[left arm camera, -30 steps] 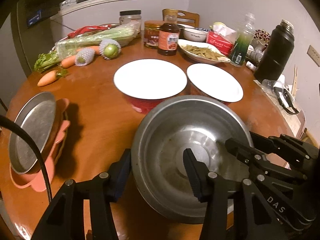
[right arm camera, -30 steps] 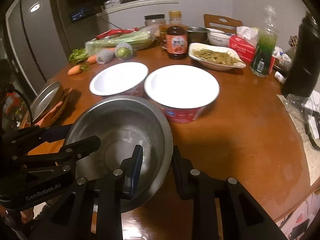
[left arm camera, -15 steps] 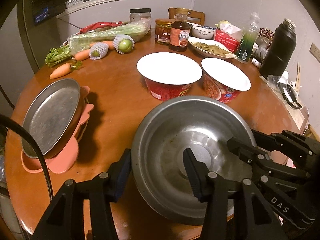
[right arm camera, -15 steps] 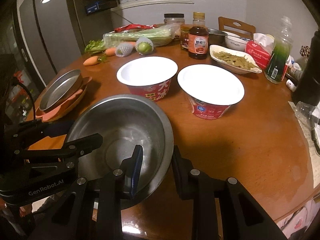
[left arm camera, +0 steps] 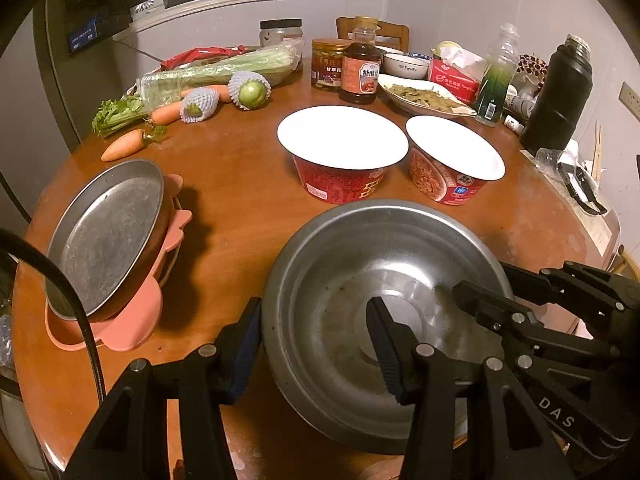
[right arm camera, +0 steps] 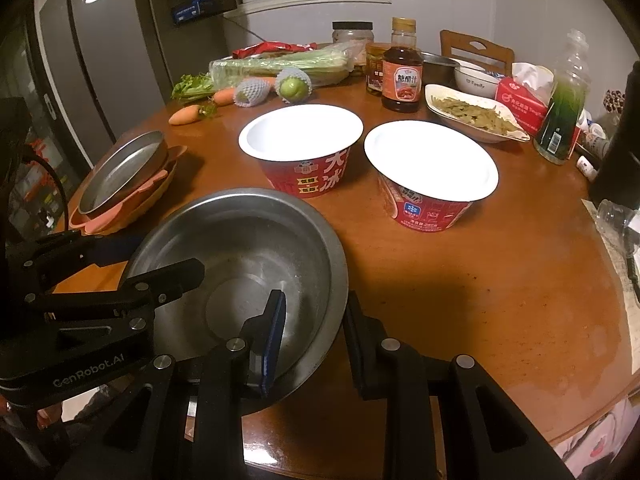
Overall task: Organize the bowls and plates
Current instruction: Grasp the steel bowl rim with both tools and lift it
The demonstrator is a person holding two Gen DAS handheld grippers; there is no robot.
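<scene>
A round wooden table point(left arm camera: 240, 200) filled both wrist views. At its left edge a metal plate point(left arm camera: 106, 236) rested tilted on a pink plate point(left arm camera: 132, 320), the stack also visible in the right wrist view point(right arm camera: 124, 168). Behind it, toward the far left edge, lay carrots point(left arm camera: 122, 150), celery point(left arm camera: 216, 68) and a green fruit in foam netting point(left arm camera: 250, 92).

Near the front edge a large steel bowl point(left arm camera: 384, 300) was held from two sides. The left gripper point(left arm camera: 316, 344) straddled the bowl's left rim, one finger outside the wall and one inside, closed onto the rim. The right gripper point(right arm camera: 312, 332) clamped the right rim of the same bowl point(right arm camera: 248, 256) the same way, with the blue-padded finger inside. Whether the bowl touched the table could not be told.

Past the bowl, near the table's middle, two red noodle cups with white insides stood side by side, the left cup point(left arm camera: 342, 156) and the right cup point(left arm camera: 452, 164), close but apart.

Along the far edge stood a sauce bottle point(left arm camera: 360, 68), a dish of greens point(left arm camera: 424, 96), a tissue box point(left arm camera: 454, 76) and, toward the right edge, a black flask point(left arm camera: 558, 92).
</scene>
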